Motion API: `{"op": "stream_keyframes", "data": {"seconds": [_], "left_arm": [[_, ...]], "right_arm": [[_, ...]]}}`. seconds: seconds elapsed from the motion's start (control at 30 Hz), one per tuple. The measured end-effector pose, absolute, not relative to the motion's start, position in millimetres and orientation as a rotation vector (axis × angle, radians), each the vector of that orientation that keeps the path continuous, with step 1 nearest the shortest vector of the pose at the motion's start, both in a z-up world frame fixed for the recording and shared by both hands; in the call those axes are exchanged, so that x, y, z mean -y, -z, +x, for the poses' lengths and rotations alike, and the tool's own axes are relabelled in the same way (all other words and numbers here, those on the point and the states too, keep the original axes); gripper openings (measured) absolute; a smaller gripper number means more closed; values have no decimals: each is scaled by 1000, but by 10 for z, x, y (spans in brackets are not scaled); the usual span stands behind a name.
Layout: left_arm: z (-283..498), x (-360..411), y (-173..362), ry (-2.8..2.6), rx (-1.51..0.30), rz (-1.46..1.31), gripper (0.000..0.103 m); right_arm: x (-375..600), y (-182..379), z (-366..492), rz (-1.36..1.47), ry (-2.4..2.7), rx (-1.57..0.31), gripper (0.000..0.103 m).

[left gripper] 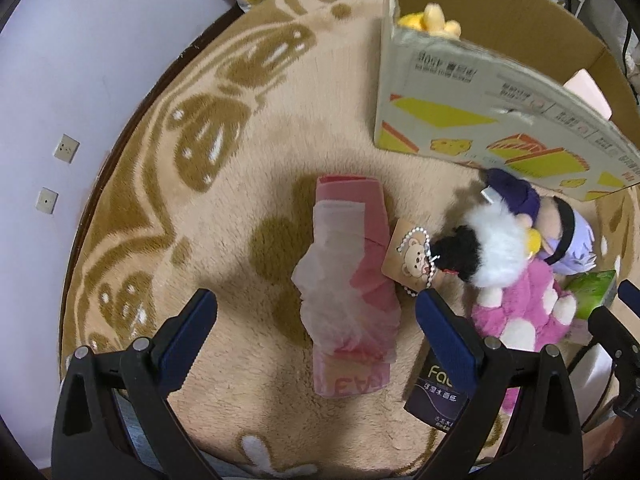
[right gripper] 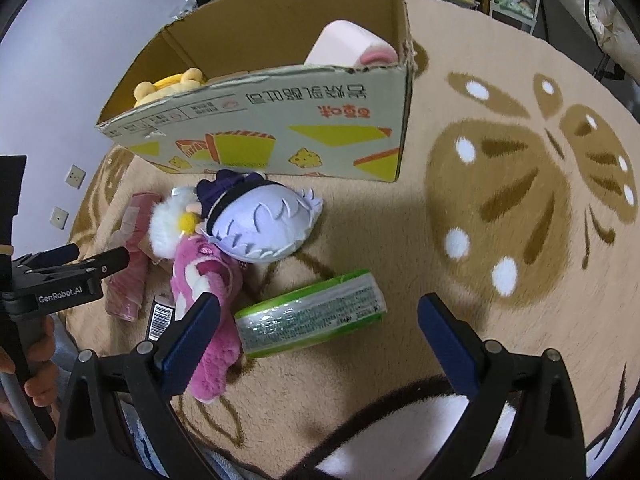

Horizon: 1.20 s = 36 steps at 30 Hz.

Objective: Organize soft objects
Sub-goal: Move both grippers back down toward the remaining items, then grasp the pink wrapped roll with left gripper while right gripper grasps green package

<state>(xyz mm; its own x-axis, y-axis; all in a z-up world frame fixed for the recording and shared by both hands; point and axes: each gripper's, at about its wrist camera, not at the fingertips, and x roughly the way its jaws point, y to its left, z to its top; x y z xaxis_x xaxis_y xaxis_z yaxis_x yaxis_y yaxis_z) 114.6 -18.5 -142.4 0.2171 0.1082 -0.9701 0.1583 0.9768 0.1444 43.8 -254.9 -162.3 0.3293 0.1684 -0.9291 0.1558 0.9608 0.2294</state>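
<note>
Left gripper [left gripper: 316, 312] stands wide open and empty over the pink pack [left gripper: 352, 280] at frame centre. Right gripper [right gripper: 320, 320] is likewise open and empty above the green tissue pack [right gripper: 312, 320]. Cardboard box [right gripper: 280, 136] sits upper centre. Risk: the pink pack's loose wrap may slip when pinched.

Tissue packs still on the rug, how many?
3. Pink pack lies between the left hand-held gripper's open fingers; dark pack just right of it; green pack ahead of the right hand-held gripper. Plush toys may hide more.
</note>
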Motion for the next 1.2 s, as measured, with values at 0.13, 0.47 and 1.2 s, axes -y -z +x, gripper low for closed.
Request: {"op": "stream_keyframes", "data": {"seconds": [0.13, 0.47, 1.2], "left_arm": [[1161, 209, 1486, 33, -1375, 241, 99], [1213, 259, 1670, 29, -1395, 272, 99], [1238, 408, 1894, 106, -1413, 271, 76]], "right_arm": [[2525, 1689, 459, 304, -16, -1271, 103], [2438, 1752, 490, 290, -15, -1296, 101], [2348, 1869, 559, 282, -31, -1334, 86]]}}
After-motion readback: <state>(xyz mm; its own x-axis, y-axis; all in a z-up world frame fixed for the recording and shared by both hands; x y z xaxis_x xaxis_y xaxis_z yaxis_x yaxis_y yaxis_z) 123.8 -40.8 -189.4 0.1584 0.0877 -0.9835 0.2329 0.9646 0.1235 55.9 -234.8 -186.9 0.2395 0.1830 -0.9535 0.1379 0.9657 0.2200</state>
